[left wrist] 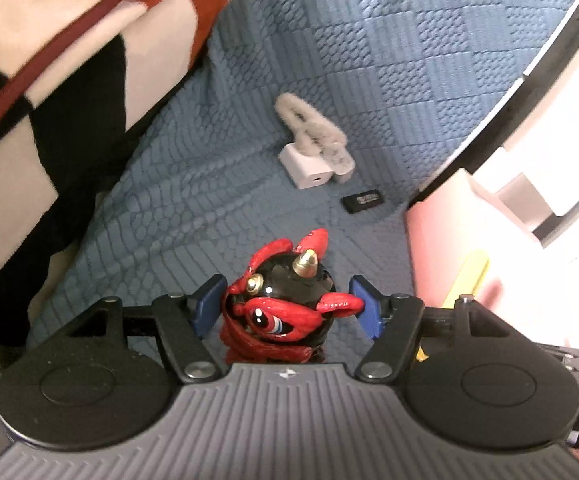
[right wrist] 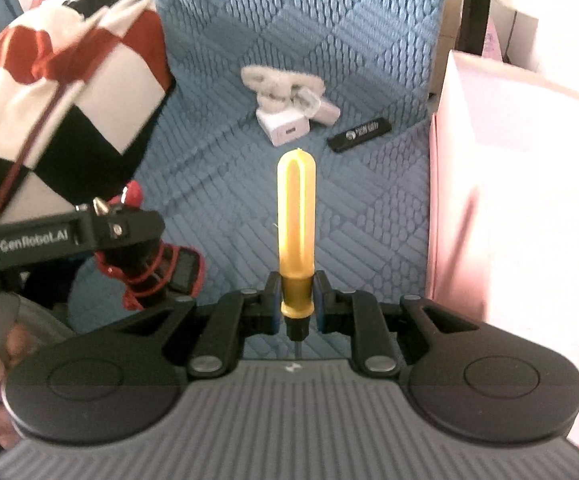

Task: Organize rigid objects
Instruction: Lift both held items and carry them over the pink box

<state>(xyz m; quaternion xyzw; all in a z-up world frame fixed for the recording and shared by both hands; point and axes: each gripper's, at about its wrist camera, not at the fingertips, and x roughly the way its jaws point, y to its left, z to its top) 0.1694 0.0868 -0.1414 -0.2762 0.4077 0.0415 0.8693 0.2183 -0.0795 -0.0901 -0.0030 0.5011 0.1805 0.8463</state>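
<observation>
A glossy black and red horned figurine sits between the blue pads of my left gripper, which is shut on it and holds it above the blue quilt. The right wrist view shows that same figurine in the left gripper at the left, clear of the bed. My right gripper is shut on the collar of a yellow-handled screwdriver; the handle points forward and the dark shaft runs back toward the camera. The yellow handle also shows at the right of the left wrist view.
On the quilt ahead lie a white charger block, a fluffy white cable wrap and a black USB stick. A pink box stands at the right. A red, white and black checkered blanket is heaped at the left.
</observation>
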